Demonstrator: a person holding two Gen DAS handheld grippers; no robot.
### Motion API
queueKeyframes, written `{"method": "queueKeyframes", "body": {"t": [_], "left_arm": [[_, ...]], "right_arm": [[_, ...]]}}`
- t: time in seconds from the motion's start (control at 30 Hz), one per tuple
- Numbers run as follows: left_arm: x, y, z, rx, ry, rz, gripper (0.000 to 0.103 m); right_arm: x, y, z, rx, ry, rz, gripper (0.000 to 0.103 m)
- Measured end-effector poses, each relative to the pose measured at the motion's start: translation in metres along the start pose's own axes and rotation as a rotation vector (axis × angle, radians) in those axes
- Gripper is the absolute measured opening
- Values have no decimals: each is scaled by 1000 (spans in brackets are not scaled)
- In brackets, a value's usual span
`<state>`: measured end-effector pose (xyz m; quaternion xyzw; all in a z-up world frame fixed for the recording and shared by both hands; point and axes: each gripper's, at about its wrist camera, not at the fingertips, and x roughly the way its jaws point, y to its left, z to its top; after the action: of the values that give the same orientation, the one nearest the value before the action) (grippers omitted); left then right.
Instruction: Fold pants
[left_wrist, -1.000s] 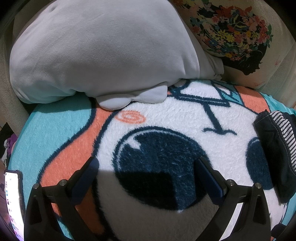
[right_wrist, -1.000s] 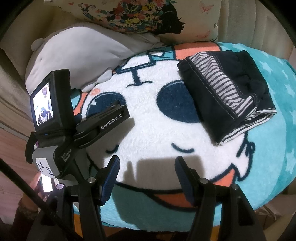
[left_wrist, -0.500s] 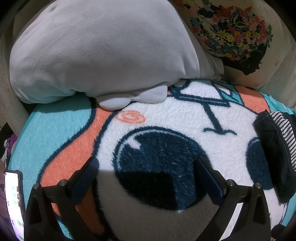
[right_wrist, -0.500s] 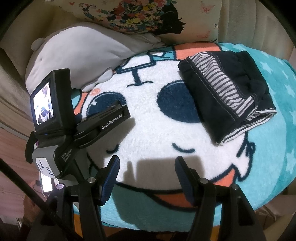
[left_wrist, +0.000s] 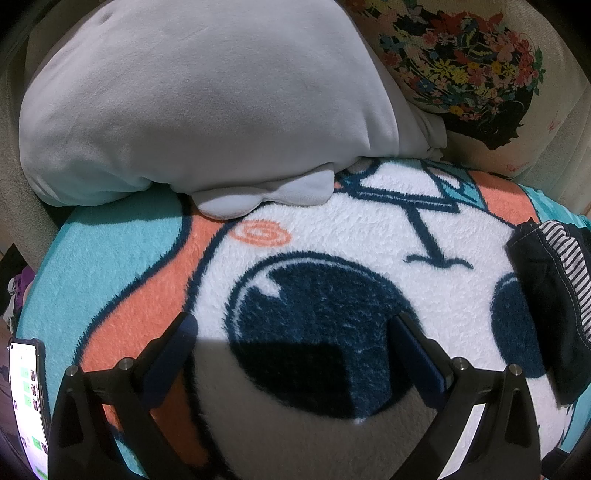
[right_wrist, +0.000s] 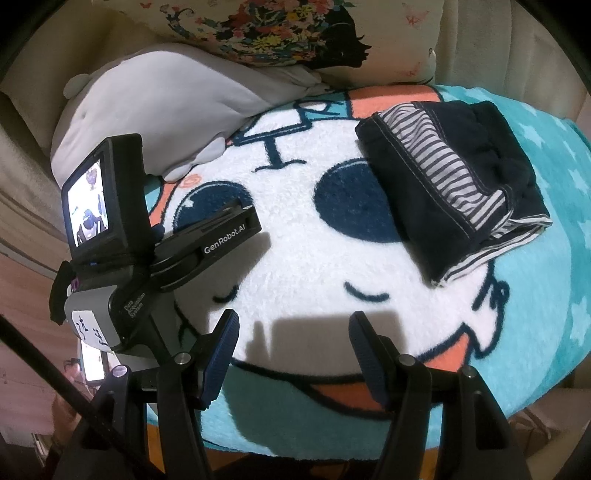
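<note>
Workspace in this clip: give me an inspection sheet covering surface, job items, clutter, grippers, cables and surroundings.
Surface: fleece cartoon blanket, teal, white and orange, lying flat.
Job's things: dark pants with striped lining, already folded into a compact stack, resting on the blanket's far right.
Clutter: grey plush pillow and floral cushion at the back edge; lit phone at far left.
Grippers: left gripper open, empty; right gripper open, empty; neither touches the pants.
Cables: nothing seen.
Surroundings: beige upholstery behind the cushions.
</note>
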<state>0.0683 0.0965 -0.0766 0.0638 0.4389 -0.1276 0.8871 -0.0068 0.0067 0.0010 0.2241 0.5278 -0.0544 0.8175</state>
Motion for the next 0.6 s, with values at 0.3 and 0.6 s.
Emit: {"method": "queueKeyframes", "body": {"t": [0.3,0.6], "left_arm": [[0,0,0,0,0,0,103],[0,0,0,0,0,0,103]], "right_arm": [[0,0,0,-1,1,1,67],[1,3,1,-1,0,2,67]]}}
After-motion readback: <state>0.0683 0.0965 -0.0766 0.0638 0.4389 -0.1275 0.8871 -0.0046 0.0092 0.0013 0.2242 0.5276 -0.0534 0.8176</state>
